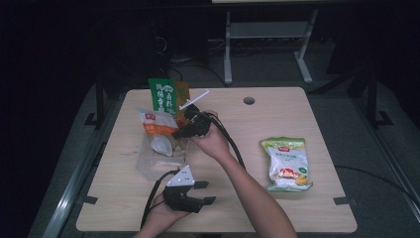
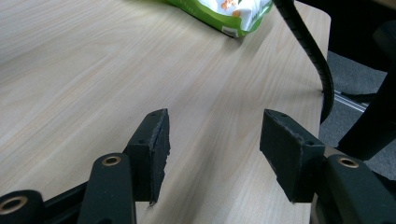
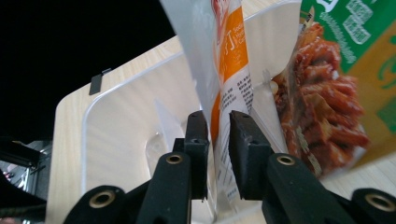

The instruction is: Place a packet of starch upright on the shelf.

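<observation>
Pouch (image 3: 229,70), white and orange, sits pinched between the jaws of your right gripper (image 3: 218,140), standing in the clear bin (image 1: 148,166) at the table's (image 1: 277,208) left middle. Your left gripper (image 2: 212,144) rests low near the front edge, jaws spread wide over bare wood, nothing between them. Right gripper view adds the red snack pack (image 3: 322,102) just beside the pouch. High view adds the green-white bag (image 1: 287,163) well apart to the right.
</observation>
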Demonstrator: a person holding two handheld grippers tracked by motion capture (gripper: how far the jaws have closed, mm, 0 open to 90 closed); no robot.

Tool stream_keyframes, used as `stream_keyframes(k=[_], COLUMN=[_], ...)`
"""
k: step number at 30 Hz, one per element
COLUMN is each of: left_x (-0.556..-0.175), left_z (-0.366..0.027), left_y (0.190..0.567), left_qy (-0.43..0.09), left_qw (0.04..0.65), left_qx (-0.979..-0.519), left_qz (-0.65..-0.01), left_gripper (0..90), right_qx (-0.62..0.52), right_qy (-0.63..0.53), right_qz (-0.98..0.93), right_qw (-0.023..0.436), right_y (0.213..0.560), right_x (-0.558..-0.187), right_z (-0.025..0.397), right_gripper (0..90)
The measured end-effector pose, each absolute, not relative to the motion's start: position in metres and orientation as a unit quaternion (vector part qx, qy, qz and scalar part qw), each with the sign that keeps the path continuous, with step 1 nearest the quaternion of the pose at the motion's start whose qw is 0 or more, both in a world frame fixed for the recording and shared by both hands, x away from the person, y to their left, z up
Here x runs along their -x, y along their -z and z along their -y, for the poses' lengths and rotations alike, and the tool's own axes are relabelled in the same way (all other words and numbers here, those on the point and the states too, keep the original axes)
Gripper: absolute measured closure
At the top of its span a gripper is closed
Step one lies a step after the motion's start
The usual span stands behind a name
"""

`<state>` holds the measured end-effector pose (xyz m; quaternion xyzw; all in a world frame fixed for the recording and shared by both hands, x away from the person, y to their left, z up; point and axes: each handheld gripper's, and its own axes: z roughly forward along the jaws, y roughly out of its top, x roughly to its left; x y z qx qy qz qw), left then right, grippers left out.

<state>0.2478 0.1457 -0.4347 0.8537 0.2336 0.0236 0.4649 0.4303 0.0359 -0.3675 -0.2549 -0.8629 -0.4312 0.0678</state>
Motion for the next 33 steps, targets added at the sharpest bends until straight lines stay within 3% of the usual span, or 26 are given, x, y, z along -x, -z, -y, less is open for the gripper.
stream_keyframes(k=[12, 33], left_x=[-0.249, -0.252], left_z=[-0.145, -0.143], left_y=[0.435, 0.439], left_qy=[-0.025, -0.025], left_qw=[0.462, 0.455], left_qx=[-0.856, -0.86], left_qz=[-0.233, -0.229], left_gripper=[39.8, 38.2], right_qx=[0.254, 0.3], right_qy=[0.431, 0.439], right_qz=[0.863, 0.844], right_qw=[0.071, 0.067], right_y=[0.356, 0.358], right_x=[-0.423, -0.406], right_z=[0.008, 0.092], right_gripper=[61.1, 51.7])
